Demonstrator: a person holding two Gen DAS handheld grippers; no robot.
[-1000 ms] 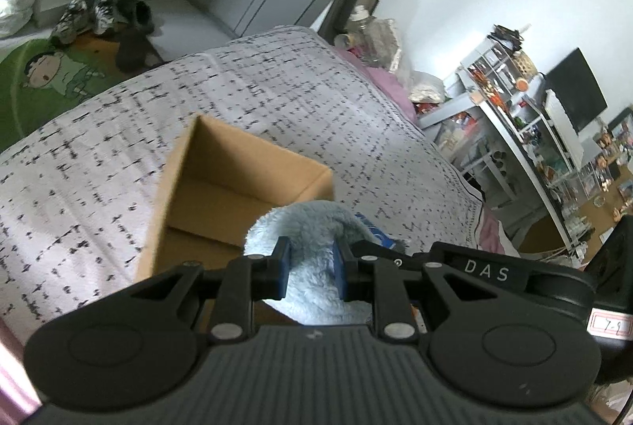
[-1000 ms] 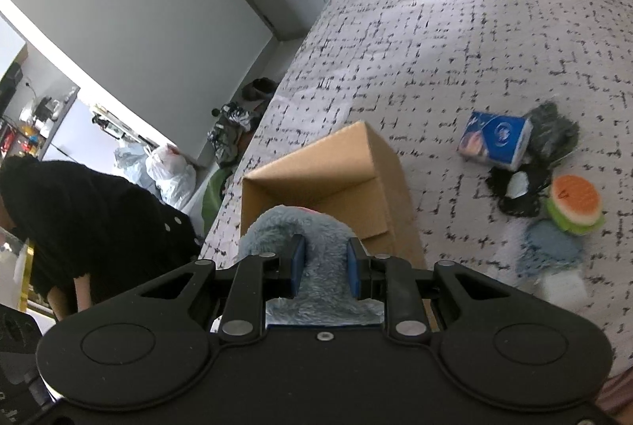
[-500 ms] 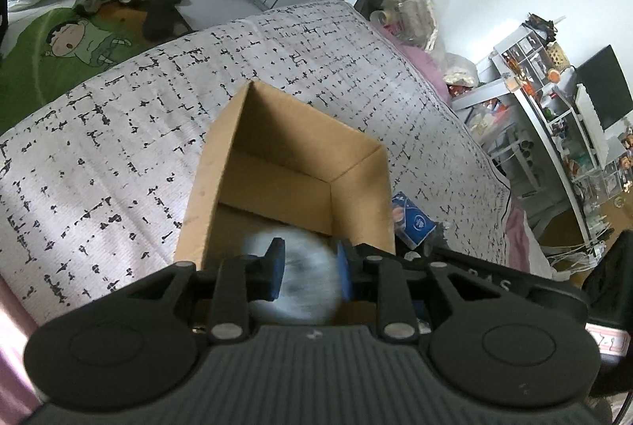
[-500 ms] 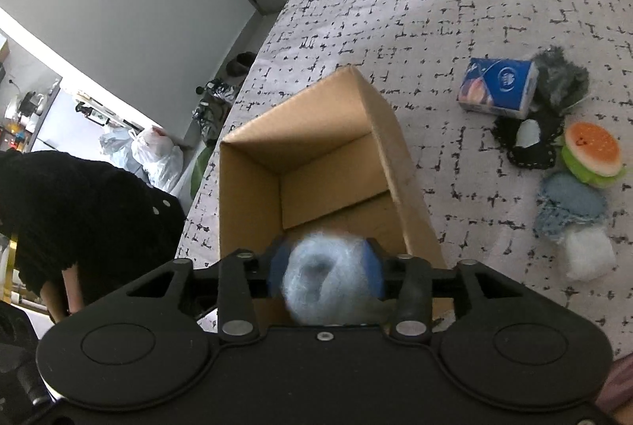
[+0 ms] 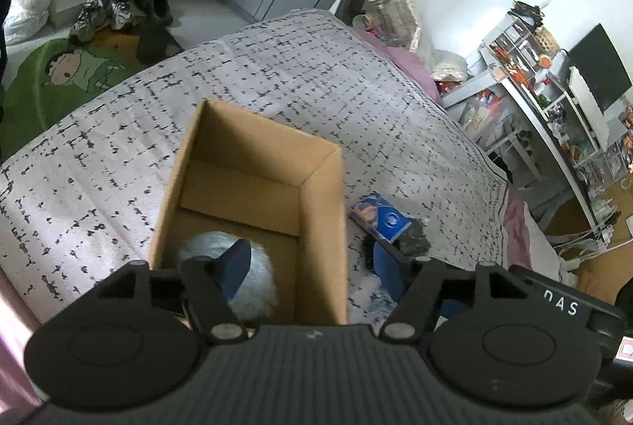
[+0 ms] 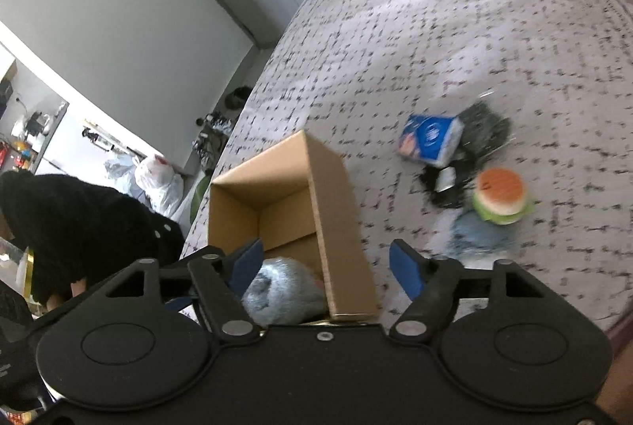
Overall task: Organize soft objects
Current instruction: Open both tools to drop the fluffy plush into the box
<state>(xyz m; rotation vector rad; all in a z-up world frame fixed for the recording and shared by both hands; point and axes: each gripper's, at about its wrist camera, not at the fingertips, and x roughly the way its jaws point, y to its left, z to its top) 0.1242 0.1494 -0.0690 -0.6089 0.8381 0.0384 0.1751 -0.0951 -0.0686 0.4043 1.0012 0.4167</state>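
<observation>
Left gripper [image 5: 312,259] hanging over the near end of the cardboard box [image 5: 320,187], jaws opening and already spread wide, nothing pinched: one blue pad [image 5: 237,263] over the box interior, the other outside the right wall. Right gripper [image 6: 326,263] likewise above the box [image 6: 336,227], jaws opening, spread to either side of the box's right wall, gripping nothing. Inside the box, at its near end on the floor, a fluffy pale blue-grey soft toy [image 5: 253,278], seen again from the right wrist view [image 6: 285,290], free of both sets of pads; beside it there a sliver of something pink against the wall, too little showing to name. Box standing open on a bedspread [image 5: 118,148] of pale cloth with black dashes. To the right of the box, on the bedspread, a small cluster of other soft things: a blue tissue pack [image 6: 429,140] touching a dark grey fuzzy piece [image 6: 484,128], a black fuzzy item [image 6: 443,191] just below those, a hamburger plush [image 6: 500,195] with orange top and green rim beside that, and a blurred light blue fluffy piece [image 6: 474,235] nearest the right gripper. At the left edge of the right wrist view, a person in black clothing [image 6: 79,223] bent over beside the bed. On the floor beyond the bed, a green cartoon rug [image 5: 79,69] and shoes [image 5: 107,10] near the wall.
</observation>
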